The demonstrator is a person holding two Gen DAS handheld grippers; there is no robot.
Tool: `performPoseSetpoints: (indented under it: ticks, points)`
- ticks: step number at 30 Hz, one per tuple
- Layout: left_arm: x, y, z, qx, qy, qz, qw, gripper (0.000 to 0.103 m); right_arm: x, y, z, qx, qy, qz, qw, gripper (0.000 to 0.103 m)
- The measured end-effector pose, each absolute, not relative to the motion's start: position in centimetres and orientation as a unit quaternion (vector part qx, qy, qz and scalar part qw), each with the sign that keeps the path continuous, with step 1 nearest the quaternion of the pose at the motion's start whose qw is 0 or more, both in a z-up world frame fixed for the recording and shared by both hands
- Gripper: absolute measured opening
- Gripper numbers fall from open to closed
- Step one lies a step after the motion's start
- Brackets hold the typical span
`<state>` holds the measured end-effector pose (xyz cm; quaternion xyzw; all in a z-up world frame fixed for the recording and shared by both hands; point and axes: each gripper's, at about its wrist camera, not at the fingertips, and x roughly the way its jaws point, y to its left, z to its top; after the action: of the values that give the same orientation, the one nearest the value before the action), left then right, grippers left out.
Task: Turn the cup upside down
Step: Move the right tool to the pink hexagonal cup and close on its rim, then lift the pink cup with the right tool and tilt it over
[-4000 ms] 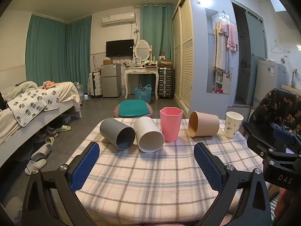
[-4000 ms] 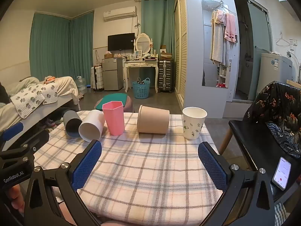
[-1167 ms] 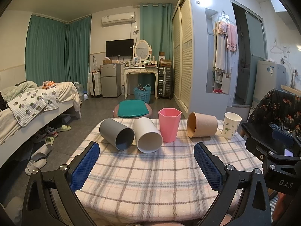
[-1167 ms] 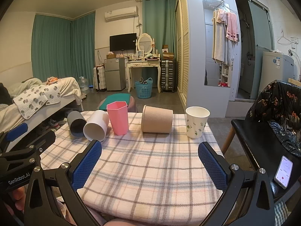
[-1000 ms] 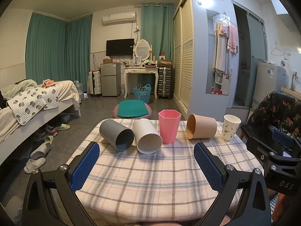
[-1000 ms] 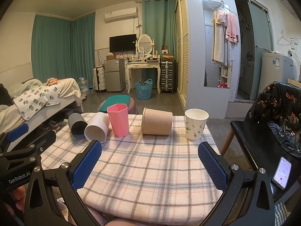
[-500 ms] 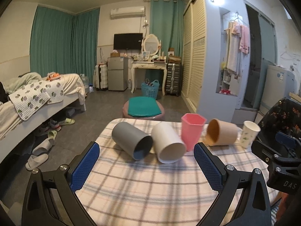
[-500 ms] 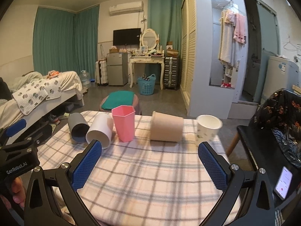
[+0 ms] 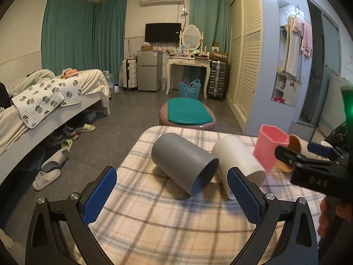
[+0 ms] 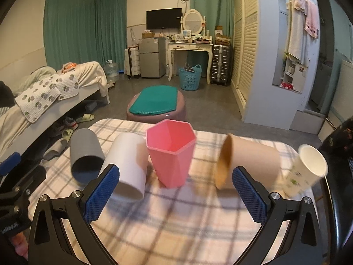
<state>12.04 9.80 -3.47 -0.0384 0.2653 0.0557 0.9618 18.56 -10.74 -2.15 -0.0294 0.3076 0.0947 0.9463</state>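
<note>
Several cups sit in a row on a plaid tablecloth [image 10: 176, 220]. A grey cup [image 9: 185, 163] [image 10: 85, 154] and a white cup [image 9: 238, 161] [image 10: 130, 165] lie on their sides. A pink hexagonal cup [image 10: 171, 154] [image 9: 268, 148] stands upright, mouth up. A tan cup [image 10: 247, 161] lies on its side. A white paper cup with green print [image 10: 306, 170] stands upright at the right. My left gripper [image 9: 172, 195] is open and empty in front of the grey cup. My right gripper [image 10: 175, 194] is open and empty in front of the pink cup.
A round stool with a teal cushion [image 10: 156, 103] stands just beyond the table's far edge. A bed [image 9: 44, 101] is at the left, with slippers [image 9: 46, 176] on the floor. A black chair [image 10: 339, 137] is at the right. The right gripper's body [image 9: 313, 167] shows in the left wrist view.
Both grippers have moved forward toward the cups, which now look larger. The left view has swung onto the grey and white cups; the right view centres on the pink cup. Jaws stay open.
</note>
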Motion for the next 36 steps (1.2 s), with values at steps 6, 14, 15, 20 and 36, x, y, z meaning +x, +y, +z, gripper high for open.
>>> performPoseSetpoints:
  ticks: [6,14,15,20,36]
  points:
    - [13.2,10.1,-4.8,-0.04,0.281,0.053,0.957,0.103,22.3,-9.5,-3.8,-0.037,0.321,0.091,0.942,0.097]
    - [13.8,10.1,-5.3,-0.039,0.288,0.051,0.955,0.103,24.3,-9.1,-4.6,-0.036,0.331,0.097,0.938,0.066]
    - [13.8,10.2,-5.3,-0.039,0.288,0.051,0.956,0.103,24.3,-9.1,-4.6,-0.037,0.331,0.098,0.938,0.064]
    - [13.7,10.1,-4.9,-0.038,0.282,0.05,0.957,0.103,23.2,-9.2,-3.9,-0.034,0.327,0.11,0.938,0.063]
    - [7.9,8.4,-1.3,-0.037,0.24,0.034,0.969,0.103,11.6,-11.2,1.8,-0.052,0.296,0.123,0.946,0.063]
